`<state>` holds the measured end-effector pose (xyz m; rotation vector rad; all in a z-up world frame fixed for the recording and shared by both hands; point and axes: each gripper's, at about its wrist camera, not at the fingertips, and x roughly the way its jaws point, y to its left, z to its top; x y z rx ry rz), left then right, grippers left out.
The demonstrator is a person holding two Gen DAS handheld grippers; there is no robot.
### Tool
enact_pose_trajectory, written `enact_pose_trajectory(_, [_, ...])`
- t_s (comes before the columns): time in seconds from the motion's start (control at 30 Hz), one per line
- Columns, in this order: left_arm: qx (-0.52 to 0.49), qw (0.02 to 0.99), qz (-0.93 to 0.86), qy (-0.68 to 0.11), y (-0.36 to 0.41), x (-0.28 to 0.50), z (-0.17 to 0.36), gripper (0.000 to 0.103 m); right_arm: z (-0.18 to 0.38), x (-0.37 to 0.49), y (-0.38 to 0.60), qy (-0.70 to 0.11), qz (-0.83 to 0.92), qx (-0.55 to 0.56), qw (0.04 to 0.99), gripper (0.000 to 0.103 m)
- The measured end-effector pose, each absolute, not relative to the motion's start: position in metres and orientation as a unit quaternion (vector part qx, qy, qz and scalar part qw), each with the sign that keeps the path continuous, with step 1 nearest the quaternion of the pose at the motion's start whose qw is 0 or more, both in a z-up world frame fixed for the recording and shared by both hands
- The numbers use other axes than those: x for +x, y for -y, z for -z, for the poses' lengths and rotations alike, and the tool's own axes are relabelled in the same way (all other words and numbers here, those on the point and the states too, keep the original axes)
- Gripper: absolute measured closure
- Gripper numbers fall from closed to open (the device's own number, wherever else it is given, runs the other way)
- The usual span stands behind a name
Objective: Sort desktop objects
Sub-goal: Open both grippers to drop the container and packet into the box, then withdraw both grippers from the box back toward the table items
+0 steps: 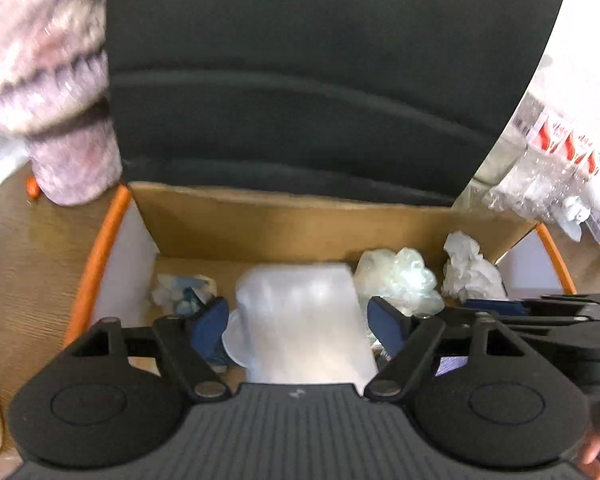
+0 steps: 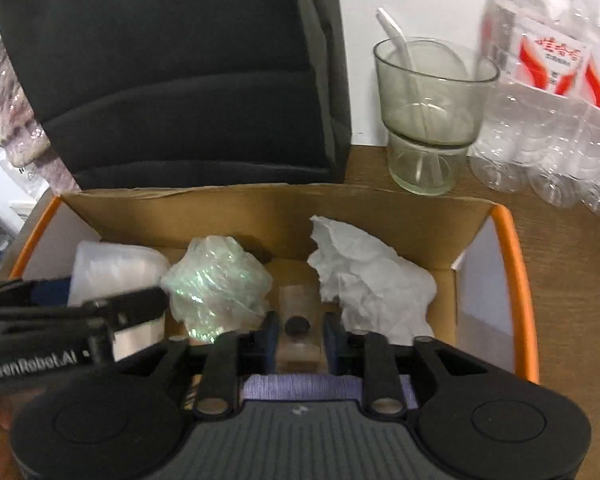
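Cardboard box, orange-edged, held a crumpled tissue, a wad of clear film and a frosted plastic cup. Left gripper was spread wide, its fingers flanking the cup; contact could not be confirmed. Right gripper was clamped on a small translucent block over the box. Beyond the box stood a glass and bottles.

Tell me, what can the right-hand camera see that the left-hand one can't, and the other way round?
Only the right wrist view shows the glass cup with a straw and a small clear piece between the right gripper fingers. Only the left wrist view shows the pinkish fuzzy object. Both show the cardboard box, crumpled tissue, shiny wrap ball, translucent plastic cup and water bottles.
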<state>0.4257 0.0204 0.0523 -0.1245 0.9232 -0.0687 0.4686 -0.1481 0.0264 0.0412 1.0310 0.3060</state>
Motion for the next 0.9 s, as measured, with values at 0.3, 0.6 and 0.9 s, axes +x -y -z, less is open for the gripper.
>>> enact_pose_trajectory(0.3, [-0.033, 0.901, 0.051, -0.429, -0.024, 0.369, -0.132, 0.011, -0.105, 0.422, 0.181, -0.479, -0.111, 0.039, 0.87, 0.034])
enact_pose_trajectory(0.6, [-0.04, 0.909, 0.025, -0.414, -0.027, 0.304, -0.178, 0.0, -0.16, 0.353, 0.185, -0.468, -0.114, 0.017, 0.876, 0.017])
enact_pose_trajectory(0.9, [0.0, 0.975, -0.004, -0.224, -0.021, 0.207, -0.19, 0.0, -0.162, 0.277, 0.18, -0.371, -0.158, 0.017, 0.915, 0.014])
